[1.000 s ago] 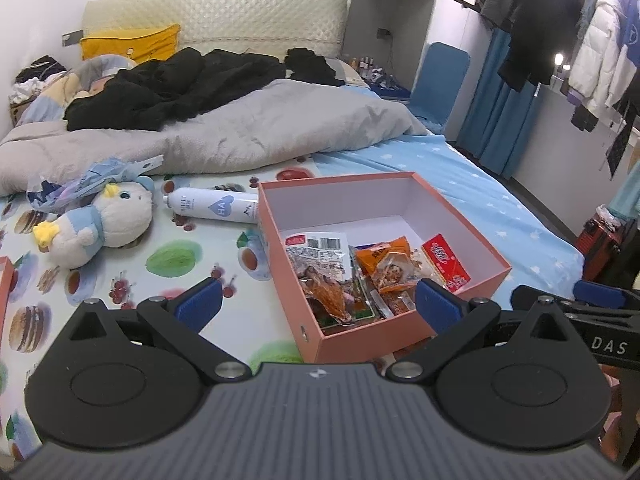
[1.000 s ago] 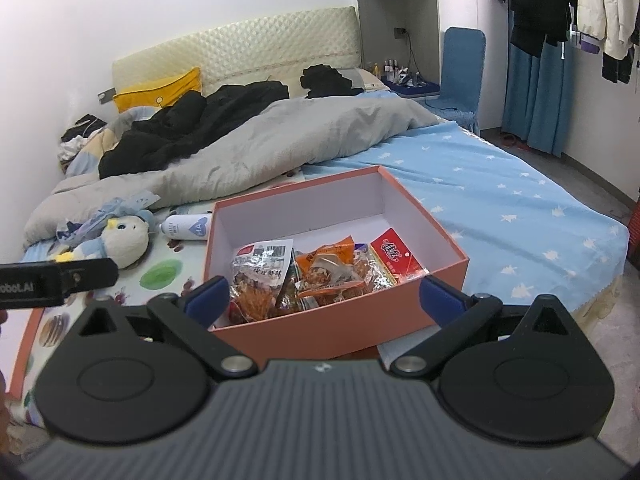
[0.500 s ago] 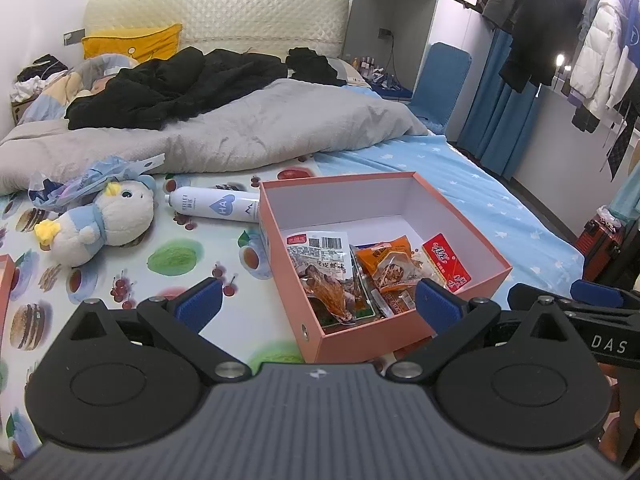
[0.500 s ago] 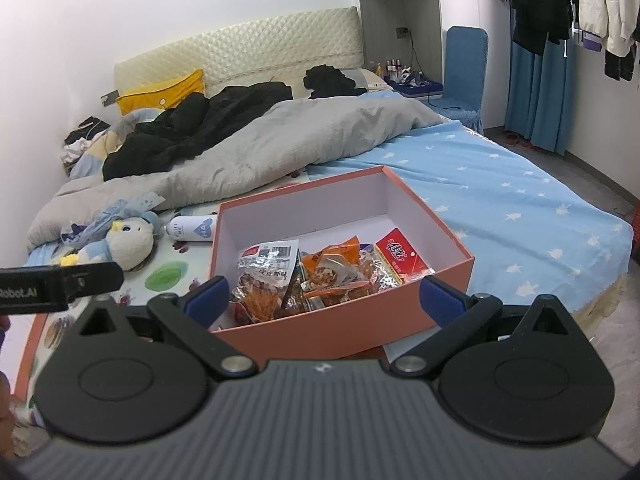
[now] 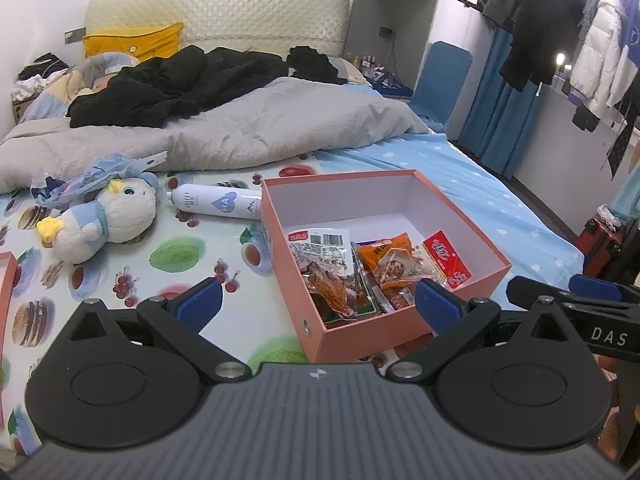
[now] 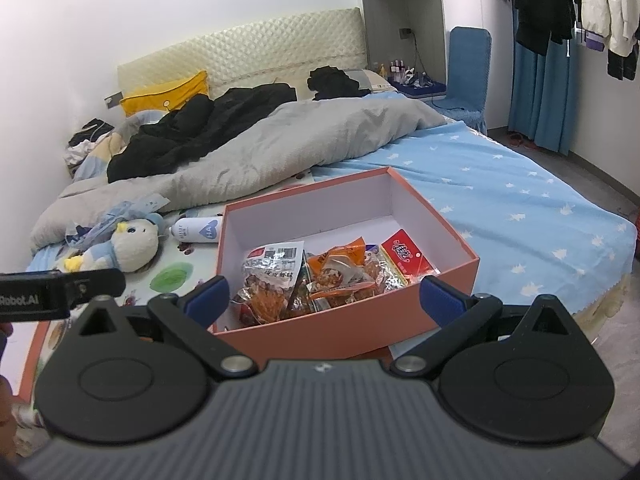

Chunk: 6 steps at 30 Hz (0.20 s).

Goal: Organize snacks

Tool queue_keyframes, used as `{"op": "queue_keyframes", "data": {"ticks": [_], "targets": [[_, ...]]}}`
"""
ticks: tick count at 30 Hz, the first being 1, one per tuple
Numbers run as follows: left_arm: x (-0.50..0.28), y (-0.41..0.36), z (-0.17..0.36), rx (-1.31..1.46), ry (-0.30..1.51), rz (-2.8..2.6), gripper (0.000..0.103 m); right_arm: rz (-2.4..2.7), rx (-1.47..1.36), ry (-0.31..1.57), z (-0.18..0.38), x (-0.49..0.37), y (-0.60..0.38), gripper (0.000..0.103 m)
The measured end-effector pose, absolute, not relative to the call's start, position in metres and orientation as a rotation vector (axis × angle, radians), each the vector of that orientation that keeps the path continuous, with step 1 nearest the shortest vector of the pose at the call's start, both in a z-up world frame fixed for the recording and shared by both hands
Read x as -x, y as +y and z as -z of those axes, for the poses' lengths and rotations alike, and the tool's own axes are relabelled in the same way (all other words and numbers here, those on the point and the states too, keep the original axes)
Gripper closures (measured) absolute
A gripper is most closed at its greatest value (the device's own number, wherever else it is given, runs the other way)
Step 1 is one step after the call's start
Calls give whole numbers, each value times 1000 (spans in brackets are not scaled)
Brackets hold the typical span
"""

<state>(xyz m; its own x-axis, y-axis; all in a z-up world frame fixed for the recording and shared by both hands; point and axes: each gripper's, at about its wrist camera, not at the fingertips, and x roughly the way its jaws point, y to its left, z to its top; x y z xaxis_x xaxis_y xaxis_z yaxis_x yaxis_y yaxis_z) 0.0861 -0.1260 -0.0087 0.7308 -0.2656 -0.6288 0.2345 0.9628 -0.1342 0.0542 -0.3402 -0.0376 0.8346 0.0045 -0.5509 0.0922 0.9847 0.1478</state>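
Observation:
A salmon-pink open box [image 5: 280, 248] [image 6: 344, 332] sits on the bed near its front edge. Inside lie several snack packets: a clear pack with a barcode [image 5: 320, 248] [image 6: 276, 260], an orange pack [image 5: 386, 254] [image 6: 340, 264] and a red pack [image 5: 446, 258] [image 6: 408, 256]. My left gripper [image 5: 318, 304] is open and empty, held back from the box's near left corner. My right gripper [image 6: 324, 296] is open and empty, held back from the box's near wall. Each gripper's body shows at the edge of the other's view.
A plush chick [image 5: 108, 216] [image 6: 128, 246] and a white bottle [image 5: 218, 205] [image 6: 198, 231] lie left of the box on the fruit-print sheet. A grey duvet [image 5: 240, 128] and black clothes [image 5: 176, 84] cover the far bed. A pink lid edge [image 5: 8, 276] is at far left.
Both views have shifted only slightly; the box sits a touch lower and nearer in the right wrist view. Both grippers stay open and empty.

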Motion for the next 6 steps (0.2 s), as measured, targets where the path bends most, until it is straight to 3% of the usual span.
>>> {"op": "queue_keyframes", "data": {"ticks": [6], "targets": [[-84, -126, 8, 48, 699, 278, 0, 39, -172, 575, 35, -53, -338, 0]]}}
